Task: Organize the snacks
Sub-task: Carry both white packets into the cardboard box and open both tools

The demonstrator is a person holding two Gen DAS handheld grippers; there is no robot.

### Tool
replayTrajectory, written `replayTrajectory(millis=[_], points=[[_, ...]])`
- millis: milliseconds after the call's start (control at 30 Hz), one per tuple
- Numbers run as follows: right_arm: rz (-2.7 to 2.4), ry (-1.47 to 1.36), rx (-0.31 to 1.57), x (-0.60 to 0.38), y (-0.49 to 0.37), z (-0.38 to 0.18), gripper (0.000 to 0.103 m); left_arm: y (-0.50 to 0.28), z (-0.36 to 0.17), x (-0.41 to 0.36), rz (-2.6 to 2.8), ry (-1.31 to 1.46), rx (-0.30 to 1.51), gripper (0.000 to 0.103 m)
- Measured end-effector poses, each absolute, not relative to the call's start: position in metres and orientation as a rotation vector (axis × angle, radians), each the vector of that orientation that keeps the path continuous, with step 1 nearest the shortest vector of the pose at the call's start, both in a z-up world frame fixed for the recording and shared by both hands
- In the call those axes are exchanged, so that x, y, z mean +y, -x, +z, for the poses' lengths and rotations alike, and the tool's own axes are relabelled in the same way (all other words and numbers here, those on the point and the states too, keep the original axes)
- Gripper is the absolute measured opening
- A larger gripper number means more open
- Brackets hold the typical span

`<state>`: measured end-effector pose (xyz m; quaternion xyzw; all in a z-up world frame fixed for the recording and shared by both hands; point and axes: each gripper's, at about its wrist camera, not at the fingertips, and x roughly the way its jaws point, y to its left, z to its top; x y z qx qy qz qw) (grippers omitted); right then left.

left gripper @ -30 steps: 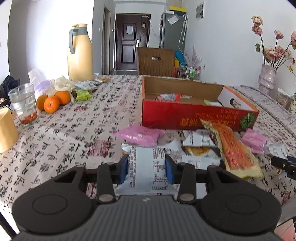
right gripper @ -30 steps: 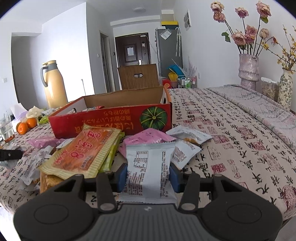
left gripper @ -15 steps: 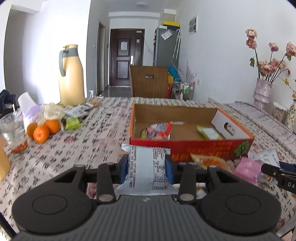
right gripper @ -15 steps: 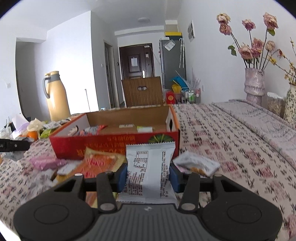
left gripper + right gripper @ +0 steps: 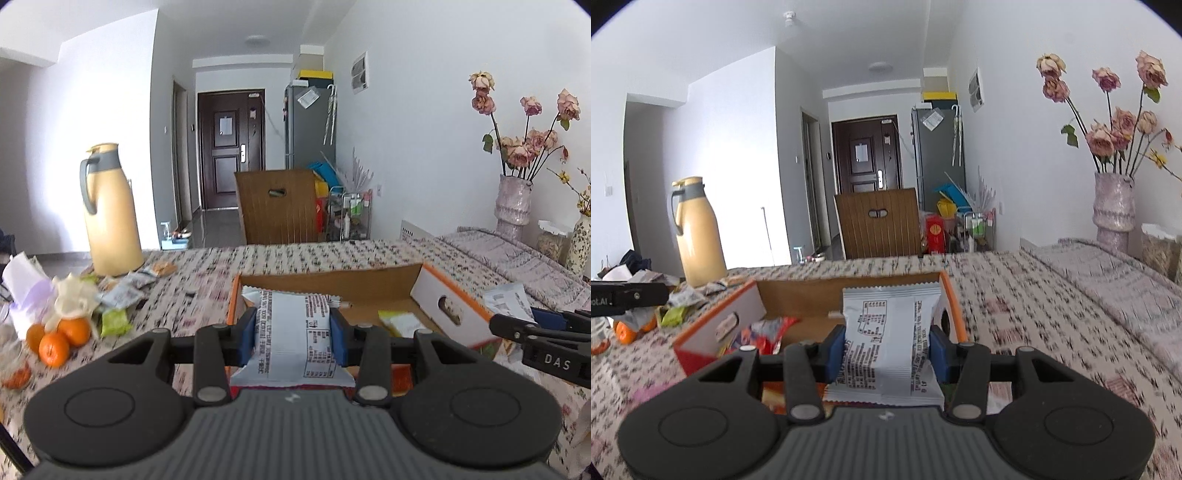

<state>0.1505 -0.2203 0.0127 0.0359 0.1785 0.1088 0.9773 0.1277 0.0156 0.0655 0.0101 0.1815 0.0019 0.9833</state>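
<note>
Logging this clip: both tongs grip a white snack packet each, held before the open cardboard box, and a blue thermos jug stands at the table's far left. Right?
Not quite: the thermos jug is beige with a grey handle, as the left wrist view shows. The rest holds: the left tongs and the right tongs each grip a white packet before the cardboard box.

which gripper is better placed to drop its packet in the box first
Right, narrowly. The right gripper holds its white packet against the open cardboard box; the left gripper's packet sits at its left edge.
</note>
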Motion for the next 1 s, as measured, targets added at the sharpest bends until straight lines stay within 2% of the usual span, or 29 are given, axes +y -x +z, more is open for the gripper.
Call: replayTrajectory(millis=[367, 1000], points=[[0.244, -0.066, 0.35, -0.194, -0.212, 0.021, 0.046, -0.184, 0.079, 0.001, -0.008, -0.042, 0.327, 0.041], [0.251, -0.084, 0.418, -0.184, -0.242, -0.016, 0.046, -0.233, 0.027, 0.017, -0.003, 0.004, 0.442, 0.041]])
